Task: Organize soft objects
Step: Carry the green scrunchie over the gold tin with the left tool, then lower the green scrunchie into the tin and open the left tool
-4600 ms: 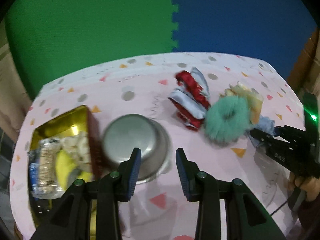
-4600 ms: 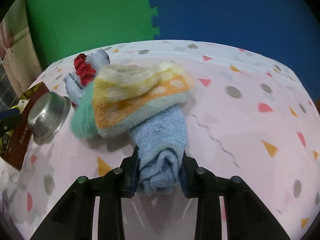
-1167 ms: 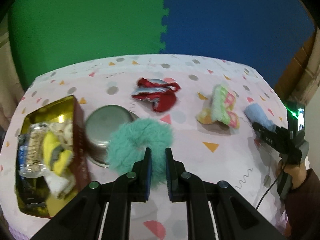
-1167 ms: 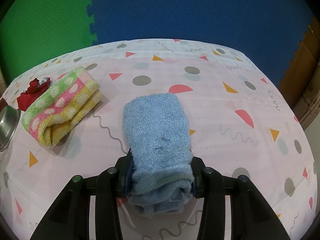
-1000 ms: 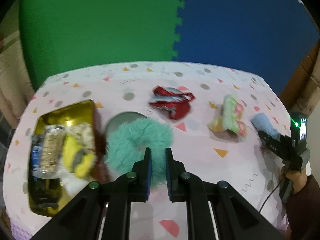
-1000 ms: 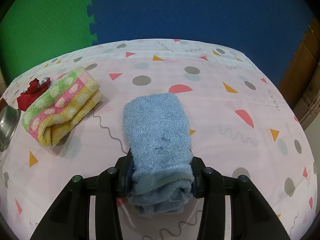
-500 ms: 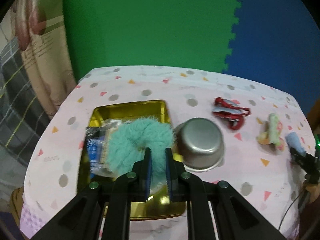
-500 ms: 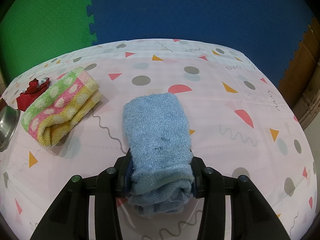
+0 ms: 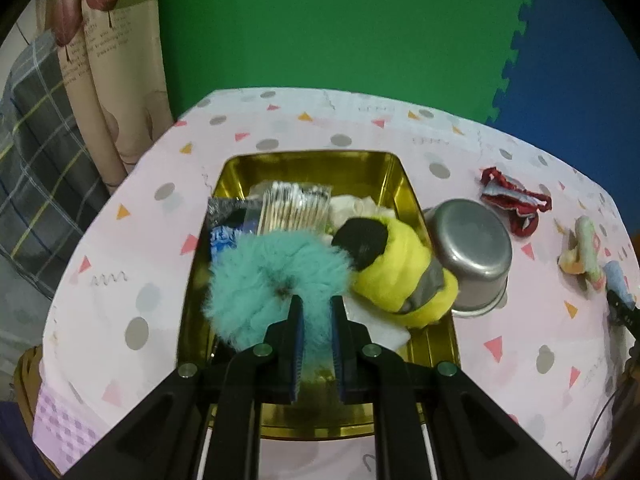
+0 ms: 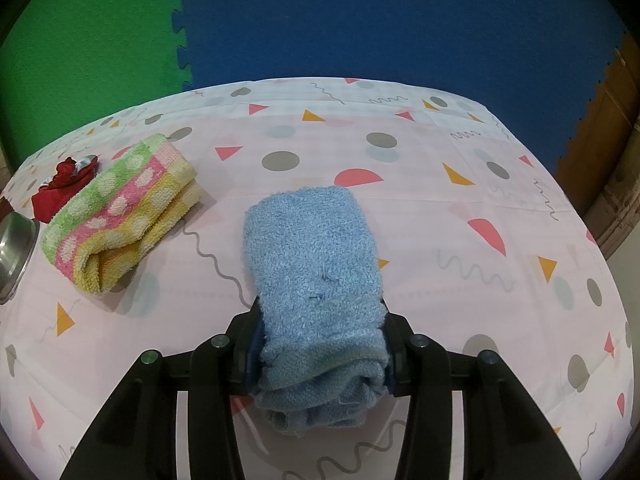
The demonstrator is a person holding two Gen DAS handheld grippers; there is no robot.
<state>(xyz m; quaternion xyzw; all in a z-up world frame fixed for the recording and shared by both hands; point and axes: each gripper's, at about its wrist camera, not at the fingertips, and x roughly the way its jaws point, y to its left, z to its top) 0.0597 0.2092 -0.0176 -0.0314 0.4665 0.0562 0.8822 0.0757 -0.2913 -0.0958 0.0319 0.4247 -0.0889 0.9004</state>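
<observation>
Left gripper [image 9: 316,320]: clamped tight on one edge of the fluffy teal ring [image 9: 276,284], so most of the ring hangs free ahead of the fingers.
Teal ring: held over the near half of the gold tin [image 9: 312,160], above the things already in it; whether it touches them I cannot tell.
Gold tin: open-topped, near the left end of the worktop [image 9: 160,168]; it seems to be the collecting place for the soft things.
Tin contents: a yellow plush toy [image 9: 400,276] against the right wall, a pack of cotton swabs [image 9: 292,208] toward the back, other wrapped bits underneath.
Steel bowl [image 9: 468,252]: upside down, just beside the tin's right wall, leaning near the plush toy.
Right gripper [image 10: 320,344]: closed on the near end of the folded blue towel [image 10: 312,248], which fills the gap between the fingers; the rest of the towel lies flat on the worktop.
Likely reason for that hold: it pins the towel in its folded shape, ready to lift as one bundle.
Striped towel [image 10: 120,208]: folded, lying left of the blue one, well apart from it.
Red and grey cloth [image 10: 64,184]: crumpled, beyond the striped towel's far end.
Step in hand: by my reading, dropping the ring into the tin; the towels and cloth remain outside.
Risk: the tin looks crowded, so the ring may sit on top of the toy.
</observation>
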